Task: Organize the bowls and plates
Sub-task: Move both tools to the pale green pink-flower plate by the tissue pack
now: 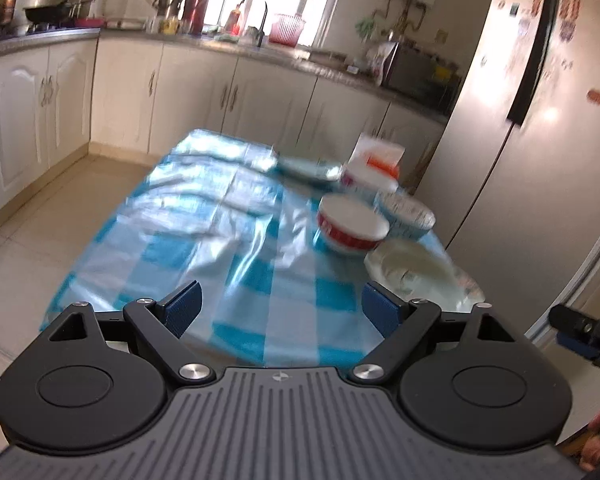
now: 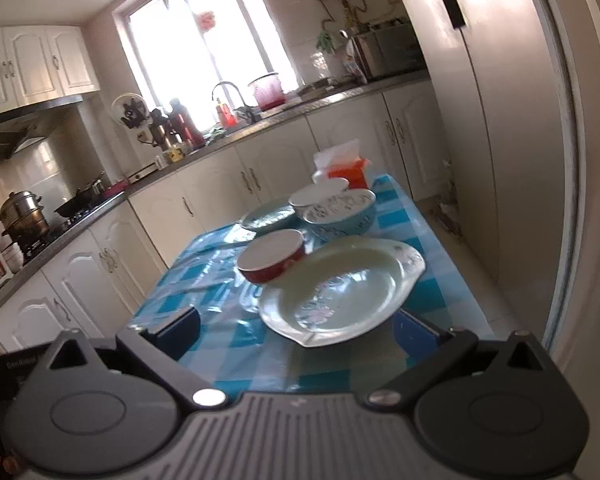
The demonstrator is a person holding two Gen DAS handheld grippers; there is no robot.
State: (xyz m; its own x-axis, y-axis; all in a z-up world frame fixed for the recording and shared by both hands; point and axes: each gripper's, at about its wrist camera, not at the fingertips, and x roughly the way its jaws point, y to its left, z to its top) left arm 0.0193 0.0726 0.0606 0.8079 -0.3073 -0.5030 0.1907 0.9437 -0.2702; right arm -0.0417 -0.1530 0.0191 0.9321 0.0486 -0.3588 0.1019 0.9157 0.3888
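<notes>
A blue checked table [image 1: 204, 220] carries the dishes along its right side. In the left wrist view, a red bowl with a white inside [image 1: 352, 224] stands beside a blue patterned bowl [image 1: 406, 216], with a second red-and-white bowl [image 1: 368, 182] and a round plate [image 1: 308, 168] behind them. An oval white plate [image 1: 420, 276] lies nearest. My left gripper [image 1: 282, 308] hangs open over the cloth, holding nothing. In the right wrist view, the oval plate [image 2: 340, 296] lies just ahead of my open right gripper [image 2: 296, 328], whose pads are clear of it. Beyond it are the red bowl [image 2: 272, 256], blue bowl [image 2: 340, 212], white-rimmed bowl [image 2: 318, 196] and round plate [image 2: 268, 216].
An orange-and-white tissue box [image 2: 346, 164] stands at the table's far end. White cabinets [image 1: 40, 100] and a cluttered counter [image 1: 240, 40] wrap around the left and back. A tall fridge [image 1: 540, 140] stands close on the right. The cloth's left half [image 1: 180, 240] carries no dishes.
</notes>
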